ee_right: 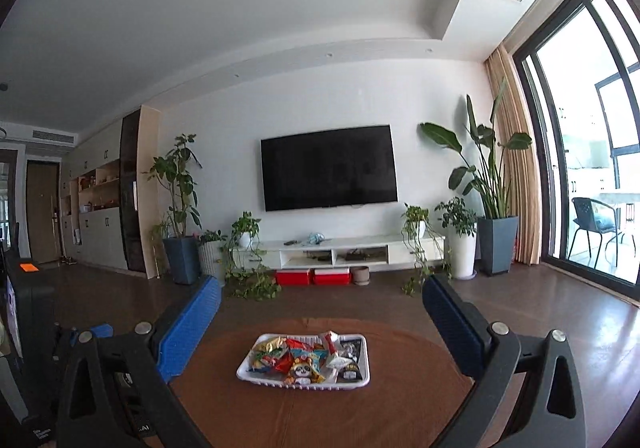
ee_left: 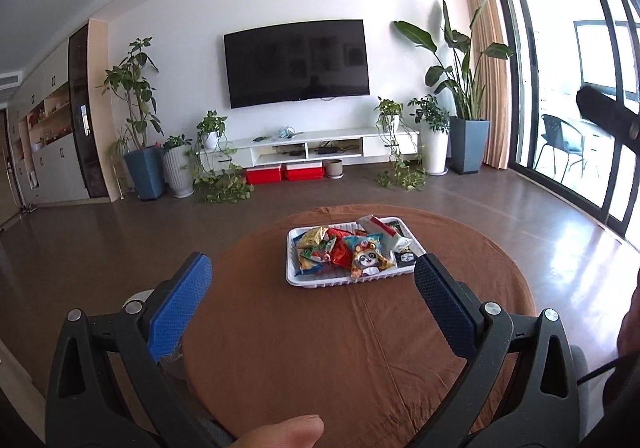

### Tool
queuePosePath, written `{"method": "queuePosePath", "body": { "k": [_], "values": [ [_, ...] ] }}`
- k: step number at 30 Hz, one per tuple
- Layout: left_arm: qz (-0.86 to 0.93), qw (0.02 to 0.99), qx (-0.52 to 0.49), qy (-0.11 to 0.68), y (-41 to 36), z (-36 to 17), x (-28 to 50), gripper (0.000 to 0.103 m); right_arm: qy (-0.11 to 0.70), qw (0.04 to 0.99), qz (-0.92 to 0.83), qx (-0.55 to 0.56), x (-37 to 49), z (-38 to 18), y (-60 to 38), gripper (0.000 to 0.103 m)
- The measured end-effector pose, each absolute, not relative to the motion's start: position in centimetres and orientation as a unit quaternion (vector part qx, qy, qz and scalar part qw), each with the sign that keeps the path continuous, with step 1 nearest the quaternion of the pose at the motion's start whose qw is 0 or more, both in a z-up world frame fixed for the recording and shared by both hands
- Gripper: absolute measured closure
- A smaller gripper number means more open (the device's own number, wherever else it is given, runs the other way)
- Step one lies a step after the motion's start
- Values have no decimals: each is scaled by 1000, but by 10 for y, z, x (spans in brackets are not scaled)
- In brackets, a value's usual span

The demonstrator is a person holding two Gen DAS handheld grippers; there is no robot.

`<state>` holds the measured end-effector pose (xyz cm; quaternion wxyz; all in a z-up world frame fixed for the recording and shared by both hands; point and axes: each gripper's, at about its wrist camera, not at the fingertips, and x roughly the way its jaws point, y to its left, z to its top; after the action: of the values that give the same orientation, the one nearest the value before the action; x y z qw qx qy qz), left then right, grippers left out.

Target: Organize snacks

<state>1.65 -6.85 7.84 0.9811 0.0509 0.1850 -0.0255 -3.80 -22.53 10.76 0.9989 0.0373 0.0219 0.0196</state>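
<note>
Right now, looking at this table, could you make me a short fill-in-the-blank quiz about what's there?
1. The snack packets lie piled in a white ____.
2. The tray sits on a round table covered with a ____ cloth.
3. One packet shows a cartoon ____.
4. The left gripper and right gripper both hold ____.

Answers: tray; brown; panda; nothing

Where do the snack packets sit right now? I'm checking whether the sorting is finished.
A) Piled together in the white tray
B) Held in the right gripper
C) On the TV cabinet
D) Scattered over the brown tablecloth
A: the snack packets lie heaped inside the white tray on the round table, while the left gripper and right gripper both stand open with nothing between their fingers.
</note>
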Motion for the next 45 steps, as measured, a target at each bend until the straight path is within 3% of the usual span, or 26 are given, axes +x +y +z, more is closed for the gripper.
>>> {"method": "queuePosePath", "body": {
  "k": [6,16,31,45],
  "values": [
    [-35,973,39,225,-69,69,24,0,106,993,-20,41,-20,71,-228,0],
    [-29,954,21,297,-61,30,53,0,177,982,-42,45,-3,27,-229,0],
    [-18,932,9,362,-52,-43,103,0,258,964,-47,46,24,-17,-225,0],
    [-14,923,-2,383,-46,-64,111,0,305,951,-40,36,31,-37,-209,0]
  ]
}}
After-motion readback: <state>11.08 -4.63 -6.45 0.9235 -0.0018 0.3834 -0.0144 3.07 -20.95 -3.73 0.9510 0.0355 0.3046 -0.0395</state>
